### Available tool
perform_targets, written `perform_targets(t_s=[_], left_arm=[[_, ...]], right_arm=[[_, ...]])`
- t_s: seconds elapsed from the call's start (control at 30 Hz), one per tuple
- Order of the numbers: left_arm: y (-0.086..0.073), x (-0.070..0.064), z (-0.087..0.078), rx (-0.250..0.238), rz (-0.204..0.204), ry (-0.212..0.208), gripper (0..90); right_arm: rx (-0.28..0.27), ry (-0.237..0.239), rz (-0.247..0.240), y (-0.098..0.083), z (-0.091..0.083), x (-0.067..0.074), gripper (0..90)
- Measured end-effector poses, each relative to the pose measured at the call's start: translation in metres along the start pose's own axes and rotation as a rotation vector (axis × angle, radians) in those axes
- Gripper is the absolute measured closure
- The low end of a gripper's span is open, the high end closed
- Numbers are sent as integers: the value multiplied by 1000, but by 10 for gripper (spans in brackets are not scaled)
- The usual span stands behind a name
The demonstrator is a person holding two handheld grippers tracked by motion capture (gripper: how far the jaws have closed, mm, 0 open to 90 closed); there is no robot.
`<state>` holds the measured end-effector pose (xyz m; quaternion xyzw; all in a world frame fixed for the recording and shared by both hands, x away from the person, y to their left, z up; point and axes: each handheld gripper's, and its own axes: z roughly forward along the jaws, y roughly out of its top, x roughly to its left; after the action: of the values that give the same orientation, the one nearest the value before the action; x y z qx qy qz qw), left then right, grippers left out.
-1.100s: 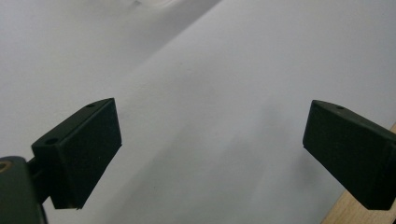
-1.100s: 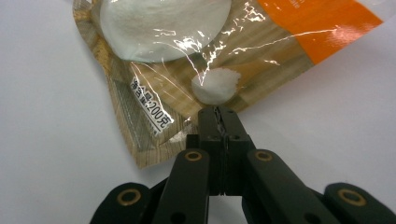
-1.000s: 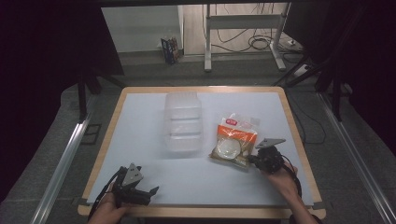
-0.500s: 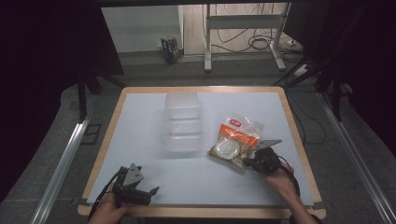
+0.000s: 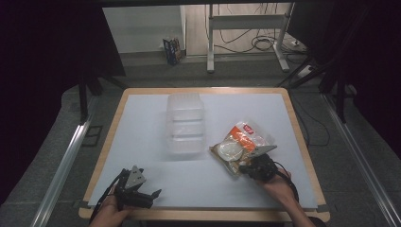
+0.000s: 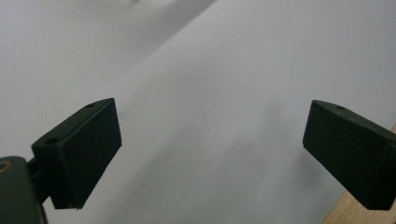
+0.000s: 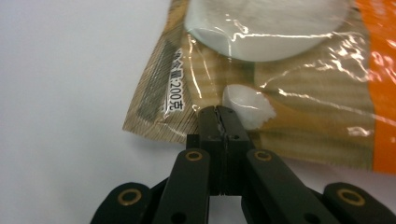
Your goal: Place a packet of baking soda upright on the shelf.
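A clear-and-orange snack bag with a white round cake inside lies right of the table's middle. My right gripper is at its near edge. In the right gripper view the jaws are pressed together, pinching the bag's brown sealed edge. A clear plastic container stands in the middle, just left of the bag. At the front left corner my left gripper rests low over the white table top. Its pads are wide apart with nothing between them.
The white table top has a wooden rim, and open surface lies between the two grippers. Beyond the far edge are a metal stand's legs, cables and a small box on the floor.
My right gripper has shifted a little to the left with the bag's edge in it, and the bag has turned slightly. The left gripper has stayed put.
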<state>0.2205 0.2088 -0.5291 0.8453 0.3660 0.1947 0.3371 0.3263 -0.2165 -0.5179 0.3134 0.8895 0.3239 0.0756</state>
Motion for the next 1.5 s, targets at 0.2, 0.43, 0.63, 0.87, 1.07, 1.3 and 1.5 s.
perform_targets(t_s=[0.2, 0.43, 0.63, 0.87, 1.07, 1.3, 1.5], left_arm=[[0, 0, -1, -5, -1, -1, 44], [-1, 1, -2, -11, -2, -3, 44], [-1, 0, -2, -13, 1, -2, 44], [-1, 0, -2, -13, 3, -2, 44], [-1, 0, -1, -12, 3, -1, 45], [-1, 0, -2, -14, 3, -1, 45], [-1, 0, -2, -15, 3, -1, 45]], right_arm=[[12, 17, -26, 4, 3, 8, 884], [21, 10, -41, 2, -2, 8, 805], [27, -22, -32, -4, -12, 10, 672], [32, -80, 1, -13, -29, -1, 566], [2, -131, 67, -21, -44, -20, 507], [-64, -156, 108, -24, -54, -33, 402], [-71, -162, 119, -26, -54, -39, 358]])
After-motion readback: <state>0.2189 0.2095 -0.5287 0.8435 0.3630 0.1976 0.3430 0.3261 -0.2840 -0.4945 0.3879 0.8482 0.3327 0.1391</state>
